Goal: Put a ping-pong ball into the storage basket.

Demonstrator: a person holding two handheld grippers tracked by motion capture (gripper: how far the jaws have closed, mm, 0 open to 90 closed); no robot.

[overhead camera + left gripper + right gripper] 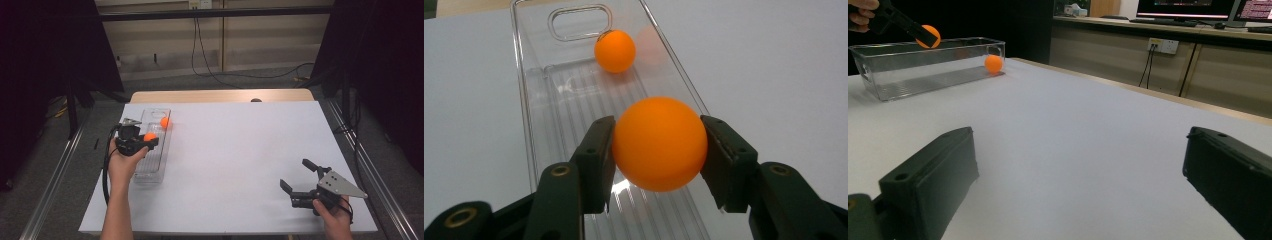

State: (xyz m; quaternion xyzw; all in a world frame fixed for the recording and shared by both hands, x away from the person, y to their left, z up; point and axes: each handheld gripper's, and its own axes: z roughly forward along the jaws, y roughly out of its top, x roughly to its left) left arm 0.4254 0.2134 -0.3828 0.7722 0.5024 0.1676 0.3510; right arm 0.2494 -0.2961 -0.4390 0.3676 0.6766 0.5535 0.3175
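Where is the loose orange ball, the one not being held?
The loose orange ball lies inside the clear plastic bin at its far end, on the table's left side, beyond the held ball.

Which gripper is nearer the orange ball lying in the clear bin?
Left. The left gripper hangs over the clear bin, just short of the loose ball, gripping a second ball. The right gripper sits open across the table.

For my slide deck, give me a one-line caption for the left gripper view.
Left gripper clamps an orange ball above a clear plastic bin holding a second ball.
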